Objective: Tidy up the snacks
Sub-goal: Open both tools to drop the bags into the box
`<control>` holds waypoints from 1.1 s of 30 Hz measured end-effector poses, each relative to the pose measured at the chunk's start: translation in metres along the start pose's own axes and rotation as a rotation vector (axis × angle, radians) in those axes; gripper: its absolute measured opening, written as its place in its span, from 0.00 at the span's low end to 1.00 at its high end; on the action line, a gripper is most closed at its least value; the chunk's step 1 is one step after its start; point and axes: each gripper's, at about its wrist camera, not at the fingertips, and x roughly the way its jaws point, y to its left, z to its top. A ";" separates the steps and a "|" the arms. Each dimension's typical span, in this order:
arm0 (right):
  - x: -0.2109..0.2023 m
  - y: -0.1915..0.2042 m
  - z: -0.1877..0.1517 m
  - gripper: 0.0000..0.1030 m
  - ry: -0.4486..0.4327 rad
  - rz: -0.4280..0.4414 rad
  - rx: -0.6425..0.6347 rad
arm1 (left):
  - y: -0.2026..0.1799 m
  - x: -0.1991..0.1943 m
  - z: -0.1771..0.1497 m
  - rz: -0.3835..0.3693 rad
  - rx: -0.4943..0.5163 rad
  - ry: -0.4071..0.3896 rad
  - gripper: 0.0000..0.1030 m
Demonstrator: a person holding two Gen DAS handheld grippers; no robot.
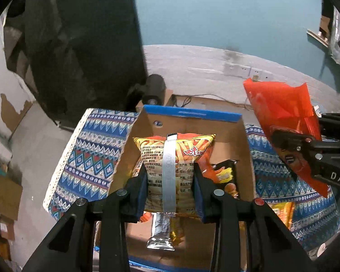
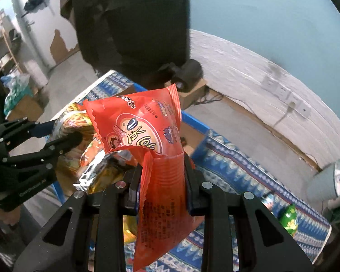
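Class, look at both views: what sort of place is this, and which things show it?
Probably a lived-in room at home: patterned blue tablecloth on a table, white wall sockets, grey desk lamp, and a cardboard box of snacks.

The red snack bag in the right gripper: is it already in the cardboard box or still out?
Out. The right gripper holds the red snack bag up, outside the cardboard box.

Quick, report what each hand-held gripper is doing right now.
Left hand-held gripper: closed on the yellow fries snack bag.
Right hand-held gripper: closed on the red snack packet.
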 end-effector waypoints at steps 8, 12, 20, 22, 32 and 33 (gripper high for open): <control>0.025 0.026 0.012 0.26 0.035 0.055 -0.035 | 0.018 0.008 -0.006 0.025 -0.041 0.032 0.35; 0.032 0.033 0.014 0.29 0.044 0.080 -0.042 | 0.022 0.009 -0.006 0.033 -0.050 0.038 0.35; 0.030 0.033 0.017 0.52 0.029 0.087 -0.040 | 0.031 0.011 -0.004 0.051 -0.089 0.048 0.59; 0.027 0.029 0.017 0.60 0.021 0.083 -0.029 | 0.031 0.010 -0.002 0.056 -0.094 0.043 0.65; 0.009 -0.005 0.002 0.66 0.005 0.038 0.028 | 0.007 0.003 0.008 -0.019 -0.088 0.030 0.69; 0.008 -0.009 -0.001 0.66 0.006 0.033 0.033 | 0.004 0.003 0.009 -0.024 -0.086 0.030 0.69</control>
